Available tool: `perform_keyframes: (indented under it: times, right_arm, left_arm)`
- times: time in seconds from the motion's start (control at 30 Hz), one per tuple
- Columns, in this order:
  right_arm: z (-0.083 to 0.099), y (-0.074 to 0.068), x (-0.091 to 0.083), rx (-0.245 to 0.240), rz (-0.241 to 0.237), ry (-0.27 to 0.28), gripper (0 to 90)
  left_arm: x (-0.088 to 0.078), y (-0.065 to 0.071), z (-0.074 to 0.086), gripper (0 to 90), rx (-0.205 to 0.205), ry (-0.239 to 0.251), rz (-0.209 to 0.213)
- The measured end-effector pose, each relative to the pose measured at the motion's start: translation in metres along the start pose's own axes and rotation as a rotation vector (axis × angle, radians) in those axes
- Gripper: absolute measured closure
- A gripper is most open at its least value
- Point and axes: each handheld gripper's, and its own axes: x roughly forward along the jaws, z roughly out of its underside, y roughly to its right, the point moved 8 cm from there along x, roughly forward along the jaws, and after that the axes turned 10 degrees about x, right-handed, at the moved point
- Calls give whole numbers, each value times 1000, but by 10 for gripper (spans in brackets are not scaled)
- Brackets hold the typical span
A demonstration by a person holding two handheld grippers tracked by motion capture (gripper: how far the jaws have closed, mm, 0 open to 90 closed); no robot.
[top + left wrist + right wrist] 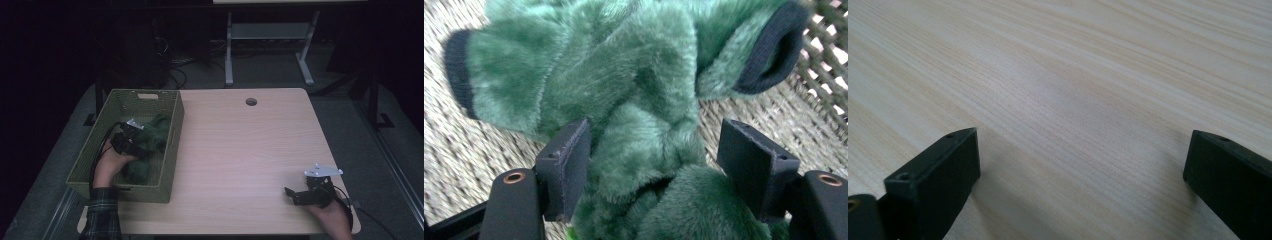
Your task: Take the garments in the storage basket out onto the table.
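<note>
**Jaws astride green fleece in the basket**

The jaws of the left gripper (654, 165) stand spread, green fleece (634, 100) between them but not pinched. The fleece lies in the woven basket (172, 150) at nine o'clock on the desk (240, 150). At five o'clock, the right gripper (295, 196) rests on the desk, its jaws released and empty.

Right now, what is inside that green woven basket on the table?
A fluffy green garment with dark cuffs lies in the basket, and the left gripper reaches into it, open jaws either side of a fold. Bare woven floor shows around it. Whatever lies under the garment is covered.
</note>
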Motion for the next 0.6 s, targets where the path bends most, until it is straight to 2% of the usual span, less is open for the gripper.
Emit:
perform_keyframes:
  times: [0.13, 0.17, 0.3, 0.37, 0.47, 0.53, 0.6]
  right_arm:
    - [0, 0, 0, 0, 0, 0, 13]
    - [0, 0, 0, 0, 0, 0, 13]
    - [0, 0, 0, 0, 0, 0, 13]
    - [0, 0, 0, 0, 0, 0, 13]
    - [0, 0, 0, 0, 0, 0, 13]
    - [0, 0, 0, 0, 0, 0, 13]
    - [0, 0, 0, 0, 0, 0, 13]
  left_arm:
    - [3, 2, 2, 296, -16, -17, 22]
    - [4, 2, 4, 314, -20, -38, 30]
    - [6, 2, 6, 364, -41, -56, 34]
    - [6, 2, 8, 439, -56, -72, 44]
    - [4, 2, 9, 546, -54, -80, 43]
    - [2, 3, 10, 661, -67, -82, 59]
    - [1, 4, 10, 721, -88, -80, 79]
